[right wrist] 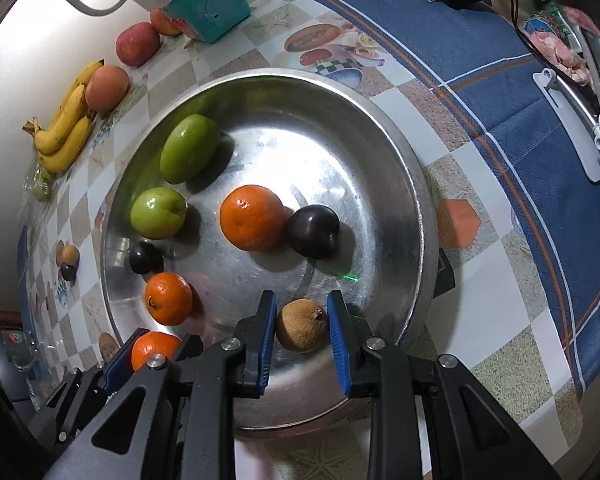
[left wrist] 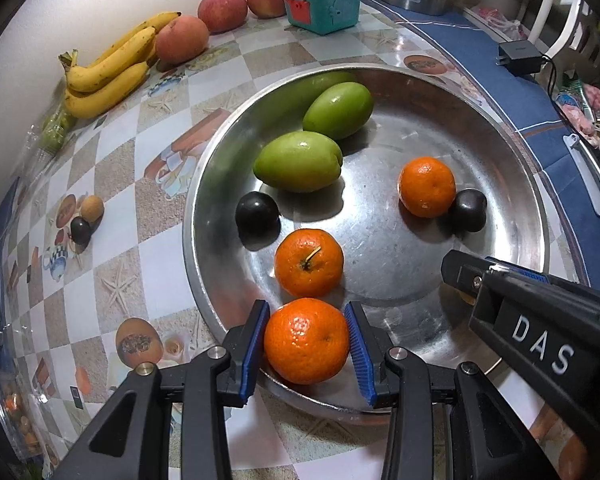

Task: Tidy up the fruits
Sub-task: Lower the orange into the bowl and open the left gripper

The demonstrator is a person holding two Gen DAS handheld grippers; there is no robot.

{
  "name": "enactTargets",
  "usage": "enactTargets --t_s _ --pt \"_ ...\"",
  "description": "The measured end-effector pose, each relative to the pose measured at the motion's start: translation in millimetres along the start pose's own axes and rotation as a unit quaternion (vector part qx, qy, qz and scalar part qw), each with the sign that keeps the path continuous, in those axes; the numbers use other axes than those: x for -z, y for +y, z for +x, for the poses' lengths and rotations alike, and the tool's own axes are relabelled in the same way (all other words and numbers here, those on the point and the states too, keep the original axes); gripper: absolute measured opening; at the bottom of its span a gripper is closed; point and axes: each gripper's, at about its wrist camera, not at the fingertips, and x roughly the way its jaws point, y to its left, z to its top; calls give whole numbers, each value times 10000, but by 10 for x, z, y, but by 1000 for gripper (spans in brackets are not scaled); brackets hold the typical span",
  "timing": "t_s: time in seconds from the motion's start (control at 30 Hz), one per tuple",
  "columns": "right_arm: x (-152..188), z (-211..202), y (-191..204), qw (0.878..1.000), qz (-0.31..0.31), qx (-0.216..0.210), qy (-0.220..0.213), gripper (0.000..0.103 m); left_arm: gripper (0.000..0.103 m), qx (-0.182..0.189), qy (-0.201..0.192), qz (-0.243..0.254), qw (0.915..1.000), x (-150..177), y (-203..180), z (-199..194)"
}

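Note:
A round metal basin (left wrist: 512, 184) (right wrist: 384, 152) holds two green fruits (left wrist: 300, 160) (right wrist: 188, 148), two other oranges (left wrist: 308, 262) (right wrist: 252, 216) and two dark plums (left wrist: 256, 216) (right wrist: 313, 231). My left gripper (left wrist: 307, 344) is shut on an orange (left wrist: 306, 340) over the basin's near rim; the right wrist view shows this orange (right wrist: 154, 350) at lower left. My right gripper (right wrist: 302, 326) is shut on a small brown fruit (right wrist: 302, 326) inside the basin's near edge. In the left wrist view the right gripper's black arm (left wrist: 532, 320) enters from the right.
Bananas (left wrist: 108, 72), three red apples (left wrist: 220, 10) and a teal box (left wrist: 322, 0) line the wall. A small brown fruit and a dark one (left wrist: 86, 220) lie on the checkered tablecloth left of the basin. A charger (left wrist: 520, 56) rests on the blue cloth.

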Motion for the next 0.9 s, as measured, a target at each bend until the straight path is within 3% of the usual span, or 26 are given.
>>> enactTargets --t_s 0.7,0.9 --pt "-30 -47 55 9999 -93 -68 -55 29 44 50 -8 -84 10000 -43 39 13" --pt "-63 -94 26 9999 -64 -106 -115 35 47 70 -81 -128 9999 -65 70 -29"
